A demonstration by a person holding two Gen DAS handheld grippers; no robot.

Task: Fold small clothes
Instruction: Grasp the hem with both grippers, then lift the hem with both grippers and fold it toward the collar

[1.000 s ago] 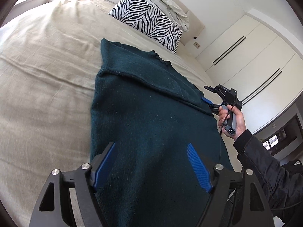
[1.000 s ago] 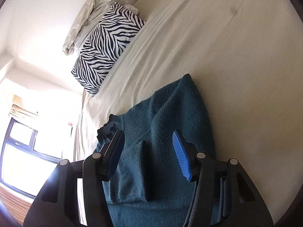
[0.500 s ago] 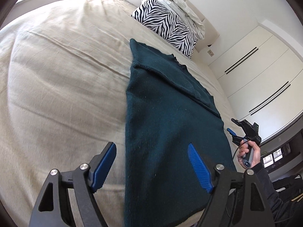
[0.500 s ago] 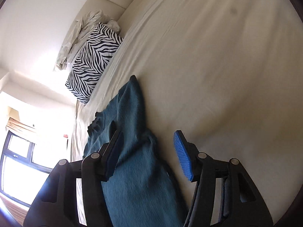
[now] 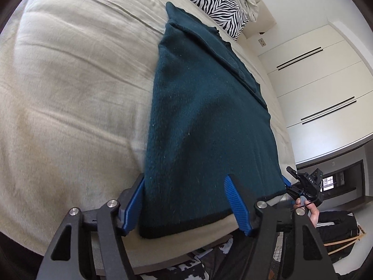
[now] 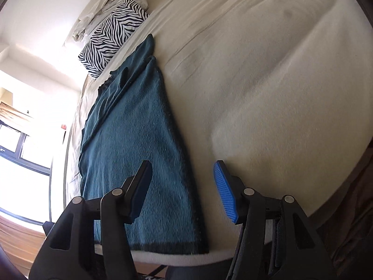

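**Teal sweater lying lengthwise on the bed, both my grippers at its hem**

While the dark teal knitted sweater (image 5: 205,116) is lying flat on the beige bedsheet (image 5: 70,88), I am holding both grippers over its near end. The sweater is folded into a long, narrow strip; its long axis is running from the foot edge of the bed, where its darker hem band is lying just inside the mattress edge, up towards the zebra-striped black-and-white pillow (image 5: 209,0) at the head. The collar end is pointing at that pillow, with a sleeve folded across the upper part.

My left gripper (image 5: 184,205) is straddling the hem's left corner: the left blue pad is sitting just beside the sweater's left edge, the right pad is over the cloth. Its jaws have just been closing somewhat, yet they are standing well apart and are not pinching the fabric.

My right gripper (image 6: 181,191) is hanging over the sweater's right edge near the hem, one finger above the knit, the other above bare sheet. Its jaws are about half open and holding nothing. In the left wrist view it is showing beside the hem's right corner, in my right hand (image 5: 310,212).

A crumpled pale cloth (image 6: 102,14) is lying behind the pillow, and white wardrobe doors (image 5: 321,88) are standing beyond the bed.
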